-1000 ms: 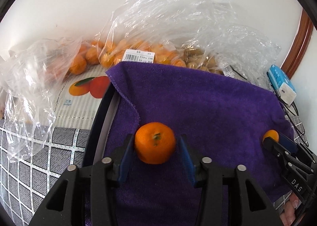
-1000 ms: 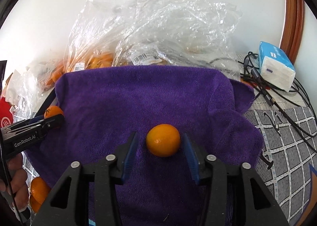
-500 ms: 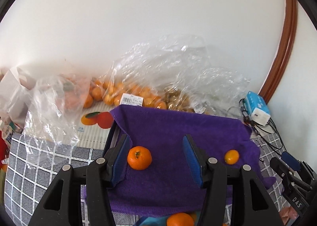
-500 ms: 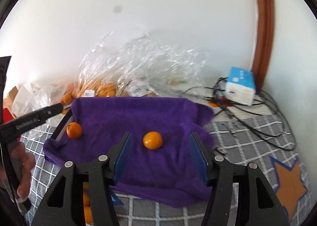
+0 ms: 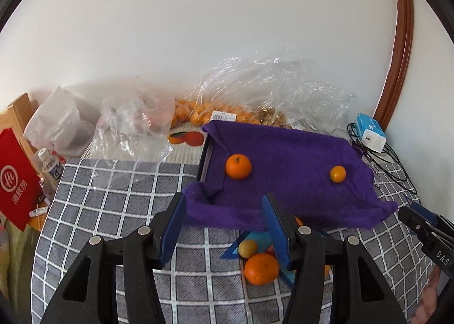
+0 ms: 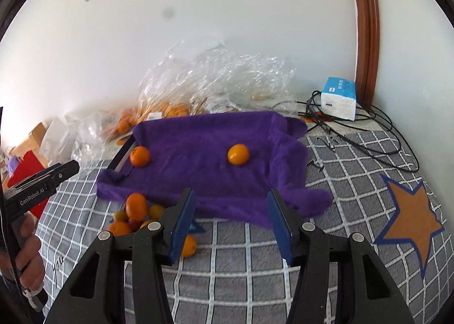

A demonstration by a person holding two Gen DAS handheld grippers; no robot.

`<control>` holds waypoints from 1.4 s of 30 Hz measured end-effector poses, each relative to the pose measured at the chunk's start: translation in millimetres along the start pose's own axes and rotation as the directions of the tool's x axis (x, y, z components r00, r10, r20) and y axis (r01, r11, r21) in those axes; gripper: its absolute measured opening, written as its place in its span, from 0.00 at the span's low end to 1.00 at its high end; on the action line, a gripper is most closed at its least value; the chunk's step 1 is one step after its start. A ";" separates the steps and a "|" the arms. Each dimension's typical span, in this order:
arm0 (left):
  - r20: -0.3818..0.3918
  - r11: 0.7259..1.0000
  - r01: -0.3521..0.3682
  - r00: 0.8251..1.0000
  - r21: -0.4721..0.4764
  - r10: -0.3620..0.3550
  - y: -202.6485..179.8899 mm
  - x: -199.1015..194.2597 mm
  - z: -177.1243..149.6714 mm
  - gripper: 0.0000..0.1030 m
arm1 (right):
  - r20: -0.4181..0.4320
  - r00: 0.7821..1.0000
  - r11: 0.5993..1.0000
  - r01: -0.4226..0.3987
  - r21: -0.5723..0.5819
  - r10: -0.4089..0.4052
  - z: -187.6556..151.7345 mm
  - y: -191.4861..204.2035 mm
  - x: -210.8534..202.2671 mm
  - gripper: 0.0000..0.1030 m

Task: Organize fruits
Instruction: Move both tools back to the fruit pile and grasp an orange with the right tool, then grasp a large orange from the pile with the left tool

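A purple cloth (image 5: 283,165) covers a raised tray on the checked tablecloth; it also shows in the right wrist view (image 6: 204,159). A tangerine (image 5: 238,166) lies on its left side and a smaller orange fruit (image 5: 337,173) on its right; they show in the right wrist view as the tangerine (image 6: 140,156) and the small fruit (image 6: 238,154). Several loose fruits (image 5: 261,267) lie in front of the cloth, also seen in the right wrist view (image 6: 136,206). My left gripper (image 5: 224,227) and right gripper (image 6: 231,221) are open and empty, held back above the tablecloth.
Clear plastic bags of oranges (image 5: 215,114) lie against the wall behind the cloth. A tissue pack (image 6: 339,98) and black cables (image 6: 369,131) sit at the right. A red packet (image 5: 14,176), a bottle and a white bag stand at the left edge.
Both grippers have opened, left their fruits on the purple cloth, and pulled back and up away from it. The loose fruits in front of the cloth have come into view.
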State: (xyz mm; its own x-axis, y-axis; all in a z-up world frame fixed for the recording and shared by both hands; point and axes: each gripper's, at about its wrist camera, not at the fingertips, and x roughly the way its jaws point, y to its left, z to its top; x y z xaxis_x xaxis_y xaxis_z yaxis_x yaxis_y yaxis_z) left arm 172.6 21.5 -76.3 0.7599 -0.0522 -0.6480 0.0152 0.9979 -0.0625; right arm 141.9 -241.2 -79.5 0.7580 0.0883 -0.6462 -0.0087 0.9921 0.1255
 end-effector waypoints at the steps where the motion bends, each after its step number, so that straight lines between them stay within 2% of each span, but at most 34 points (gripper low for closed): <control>1: -0.003 1.000 -0.005 1.000 -0.017 0.005 5.6 -2.4 -5.1 0.51 | -0.001 1.000 1.000 -0.006 -0.002 0.006 -4.1 1.7 -3.0 0.51; 5: -0.023 0.997 -0.012 1.000 -0.078 0.010 27.9 -11.6 -27.7 0.51 | -0.018 1.000 1.000 -0.021 -0.018 0.020 -21.2 7.7 -8.4 0.50; 9: -0.048 0.996 -0.026 0.999 -0.085 0.022 39.6 -10.8 -47.7 0.51 | -0.031 0.999 0.999 -0.030 -0.043 0.028 -35.5 13.5 -5.1 0.50; 11: -0.068 0.995 -0.021 0.998 -0.092 0.015 43.7 -5.6 -56.1 0.51 | -0.053 0.998 0.997 -0.046 -0.055 0.043 -41.7 18.1 0.5 0.45; 14: -0.098 0.996 -0.021 0.995 -0.092 0.012 47.0 5.6 -64.5 0.51 | -0.094 0.993 0.994 -0.074 -0.083 0.066 -51.2 30.3 14.5 0.36; 16: -0.109 0.995 -0.025 0.994 -0.096 0.015 49.4 13.1 -69.3 0.52 | -0.118 0.991 0.991 -0.083 -0.106 0.070 -55.8 38.5 25.0 0.34; 24: -0.165 0.994 -0.001 0.986 -0.107 -0.017 59.0 42.2 -87.1 0.53 | -0.210 0.977 0.984 -0.080 -0.159 0.046 -64.0 50.8 73.9 0.33; 26: -0.148 0.996 0.004 0.989 -0.088 -0.017 57.9 42.0 -89.1 0.58 | -0.221 0.974 0.986 -0.091 -0.141 0.059 -61.0 47.6 80.9 0.34; 31: -0.151 0.997 0.018 0.988 -0.078 -0.030 55.5 44.5 -89.4 0.65 | -0.208 0.977 0.984 -0.083 -0.159 0.048 -53.4 48.3 92.1 0.34; 32: -0.151 0.997 0.021 0.988 -0.079 -0.033 56.5 45.4 -89.5 0.66 | -0.205 0.977 0.984 -0.082 -0.161 0.048 -53.4 47.9 93.4 0.31; 38: -0.158 0.996 0.022 0.987 -0.089 -0.036 57.8 43.8 -88.9 0.66 | -0.171 0.985 0.980 -0.055 -0.191 0.022 -56.7 42.2 82.9 0.30; 42: -0.177 0.988 0.108 0.976 -0.114 -0.128 44.3 39.3 -84.4 0.65 | -0.133 0.990 0.979 0.012 -0.205 -0.040 -58.8 27.6 73.5 0.30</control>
State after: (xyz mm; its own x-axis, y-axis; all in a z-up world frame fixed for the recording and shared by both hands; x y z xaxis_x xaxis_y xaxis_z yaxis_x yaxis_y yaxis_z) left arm 148.3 60.5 -168.7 0.6247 -0.1848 -0.7587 0.0232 0.9756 -0.2185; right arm 159.0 -202.0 -167.9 0.6646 0.0600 -0.7448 -0.1332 0.9903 -0.0391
